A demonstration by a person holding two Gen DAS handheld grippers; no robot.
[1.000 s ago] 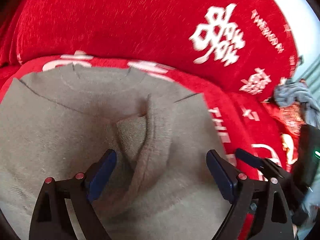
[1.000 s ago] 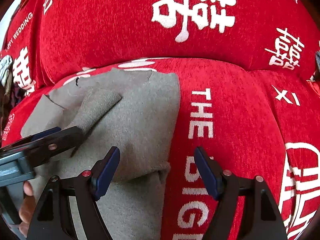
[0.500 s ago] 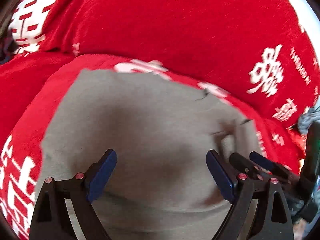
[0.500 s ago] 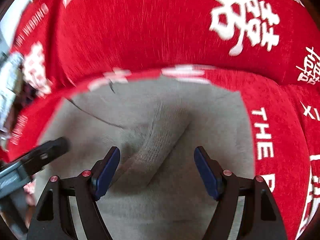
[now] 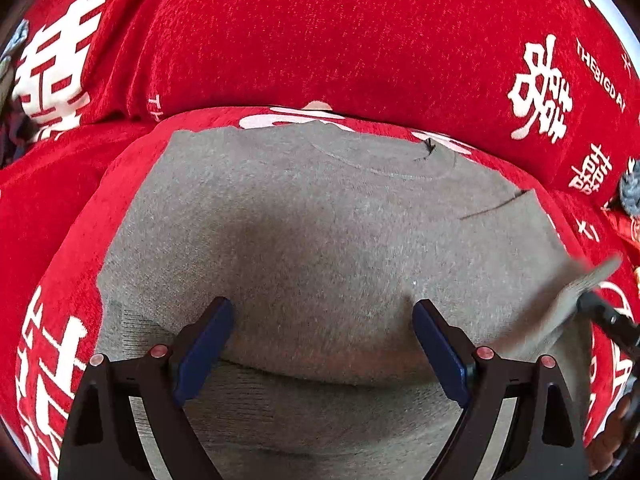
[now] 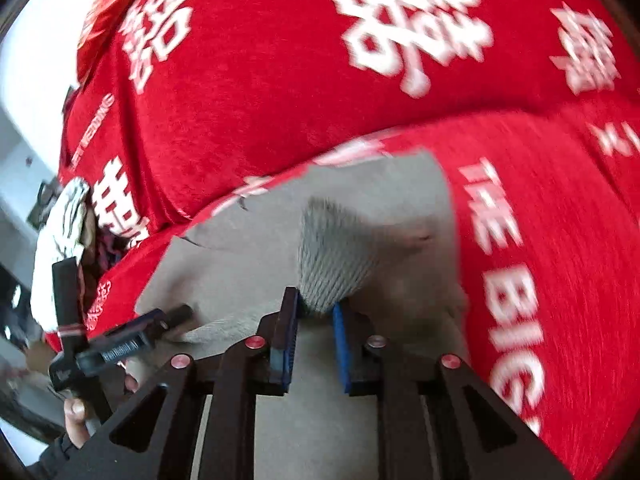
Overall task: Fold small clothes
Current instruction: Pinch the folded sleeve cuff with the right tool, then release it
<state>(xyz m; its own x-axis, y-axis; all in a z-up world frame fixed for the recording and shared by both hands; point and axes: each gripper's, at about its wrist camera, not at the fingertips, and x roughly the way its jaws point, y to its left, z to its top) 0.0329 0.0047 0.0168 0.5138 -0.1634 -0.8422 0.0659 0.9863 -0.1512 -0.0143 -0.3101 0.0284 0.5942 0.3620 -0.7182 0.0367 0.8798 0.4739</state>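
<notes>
A grey sweater [image 5: 320,220] lies flat on the red sofa cover, collar toward the backrest. My left gripper [image 5: 322,312] hovers open over its lower body, with nothing pinched between the pads. In the right wrist view the sweater [image 6: 240,272] has its ribbed sleeve cuff [image 6: 336,256] standing up between the blue pads of my right gripper [image 6: 316,308], whose jaws are closing and pressing on it. The left wrist view shows that sleeve [image 5: 560,300] blurred at the right edge, hanging from the right gripper's finger [image 5: 604,312]. The left gripper [image 6: 160,320] rests at the sweater's left side.
The red sofa cover [image 5: 320,40] with white characters covers seat and backrest. A pile of pale clothes [image 6: 64,232] sits at the sofa's left end. A blue-grey garment [image 5: 632,192] lies at the right. A person's hand [image 6: 76,412] holds the left gripper.
The right gripper's jaws have gone from wide open to closed on the sleeve cuff, which it has lifted off the sweater's middle. The left gripper has shifted left across the sweater, still open.
</notes>
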